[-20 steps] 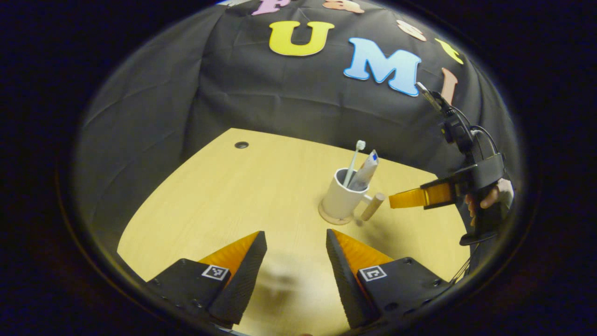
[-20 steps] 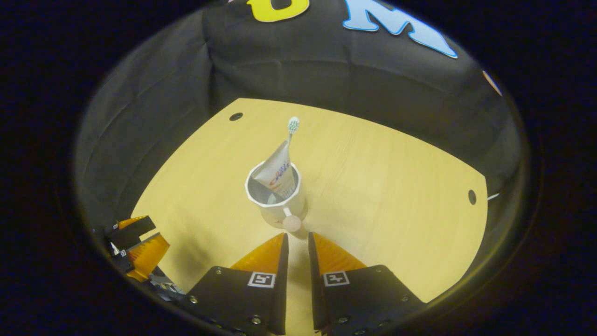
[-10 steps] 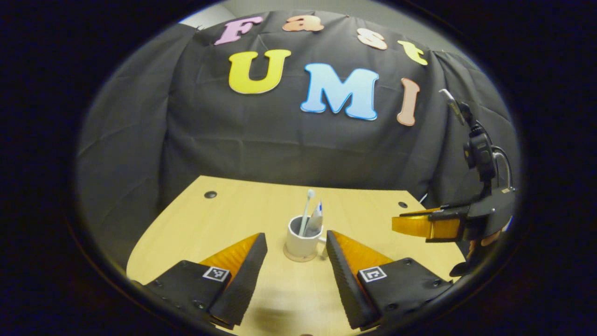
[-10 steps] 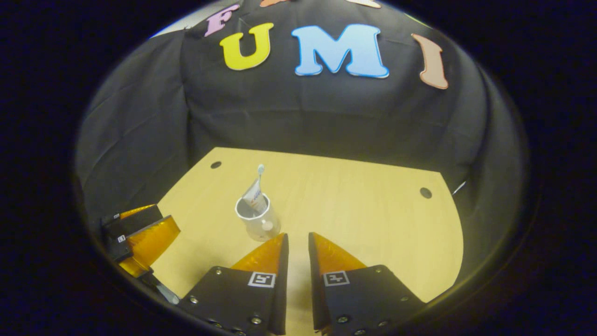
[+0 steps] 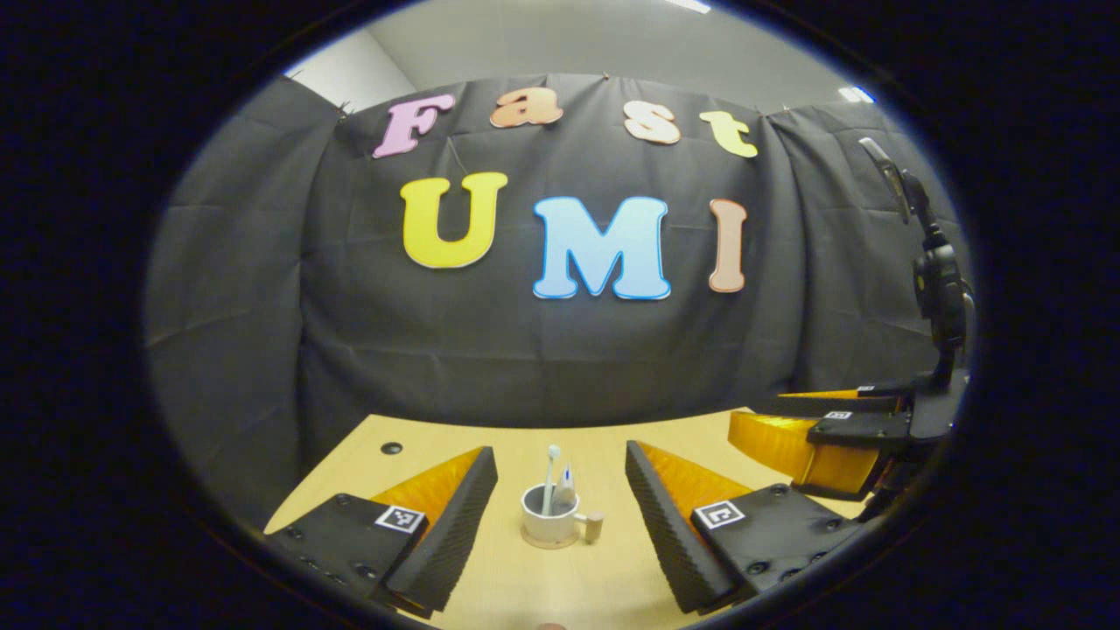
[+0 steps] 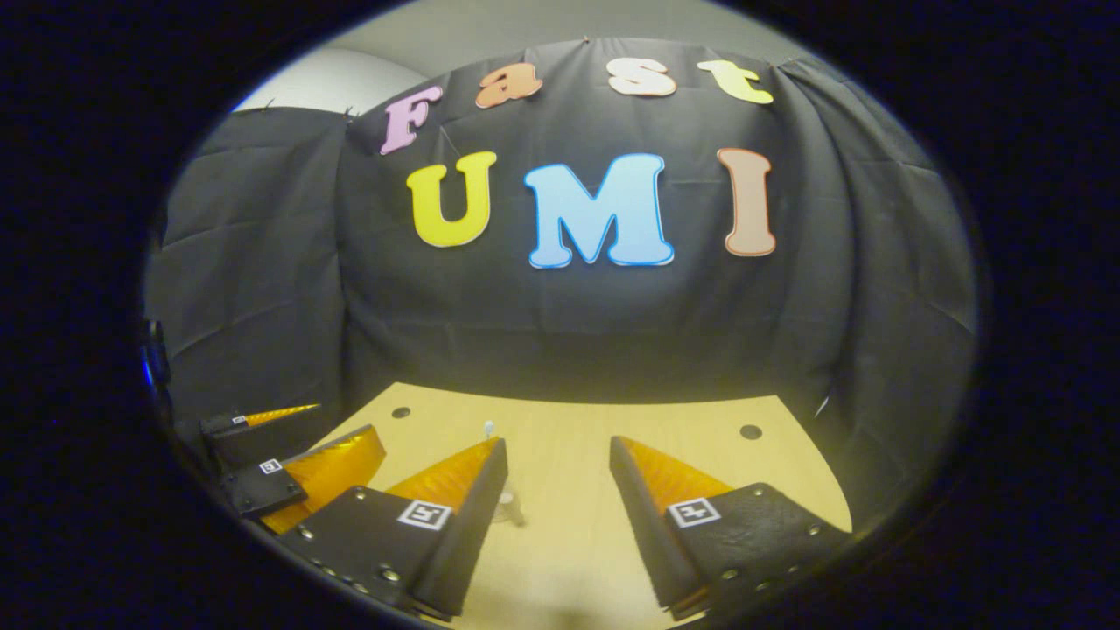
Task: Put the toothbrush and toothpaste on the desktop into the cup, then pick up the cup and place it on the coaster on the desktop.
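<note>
A white cup (image 5: 548, 521) stands upright on a round coaster (image 5: 549, 542) on the pale wooden table (image 5: 560, 586), framed in the left gripper view between the wide-spread fingers of the left hand-held gripper (image 5: 560, 490), which grips nothing. Cup and coaster sit on the table well beyond the fingertips, touched by neither finger. Inside the cup a toothbrush (image 5: 550, 477) rises bristles-up, with a toothpaste tube (image 5: 565, 492) leaning just beside it; the cup's knobbed handle (image 5: 593, 526) points to the view's right. At the right edge of that view the right hand-held gripper (image 5: 744, 420) hangs above the table's far side, apart from the cup, its two fingers one above the other with a gap between them.

From the right gripper view the cup (image 6: 505, 506) is mostly hidden behind the near finger on the left; only a sliver of its side and the toothbrush head (image 6: 489, 428) above that finger can be made out. The right hand-held gripper (image 6: 558, 455) stands wide open and empty over bare table (image 6: 560, 560). The left hand-held gripper (image 6: 350, 424) appears at the lower left, its fingers apart. Cable holes dot the table's far edge.
</note>
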Action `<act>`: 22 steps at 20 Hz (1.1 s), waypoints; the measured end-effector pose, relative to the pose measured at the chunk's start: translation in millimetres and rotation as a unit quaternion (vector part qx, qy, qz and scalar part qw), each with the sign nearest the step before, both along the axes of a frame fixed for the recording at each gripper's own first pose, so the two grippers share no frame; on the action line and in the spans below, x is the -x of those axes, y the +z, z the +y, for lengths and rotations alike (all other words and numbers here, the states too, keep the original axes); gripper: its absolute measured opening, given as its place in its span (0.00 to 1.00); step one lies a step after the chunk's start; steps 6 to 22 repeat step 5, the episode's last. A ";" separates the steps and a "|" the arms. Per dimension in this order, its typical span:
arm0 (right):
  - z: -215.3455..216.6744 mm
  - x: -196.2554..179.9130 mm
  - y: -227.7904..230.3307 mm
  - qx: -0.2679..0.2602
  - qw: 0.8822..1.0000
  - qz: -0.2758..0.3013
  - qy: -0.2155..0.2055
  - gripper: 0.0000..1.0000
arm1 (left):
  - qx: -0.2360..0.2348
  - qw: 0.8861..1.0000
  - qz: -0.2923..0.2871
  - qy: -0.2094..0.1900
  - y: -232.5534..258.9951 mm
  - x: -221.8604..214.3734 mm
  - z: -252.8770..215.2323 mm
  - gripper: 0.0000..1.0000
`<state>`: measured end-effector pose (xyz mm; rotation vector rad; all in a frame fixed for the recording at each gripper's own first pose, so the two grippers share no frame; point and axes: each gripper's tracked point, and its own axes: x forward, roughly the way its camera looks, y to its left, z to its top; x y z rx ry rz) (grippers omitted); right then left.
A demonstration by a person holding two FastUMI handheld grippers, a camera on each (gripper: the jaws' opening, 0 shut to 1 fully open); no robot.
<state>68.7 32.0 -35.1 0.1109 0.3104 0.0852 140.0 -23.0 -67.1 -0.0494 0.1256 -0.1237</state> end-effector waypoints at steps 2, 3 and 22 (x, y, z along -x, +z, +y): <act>-5.0 4.2 11.9 -0.004 1.000 -0.022 -0.016 0.95 | -0.001 1.000 -0.025 0.002 17.8 5.3 -3.5 0.96; -8.6 5.5 16.4 -0.003 0.999 -0.030 -0.023 0.95 | 0.000 0.999 -0.034 0.001 25.3 10.2 -5.3 0.96; -14.1 11.6 24.5 -0.001 0.999 -0.046 -0.030 0.95 | 0.000 0.999 -0.046 0.005 36.0 13.7 -6.9 0.96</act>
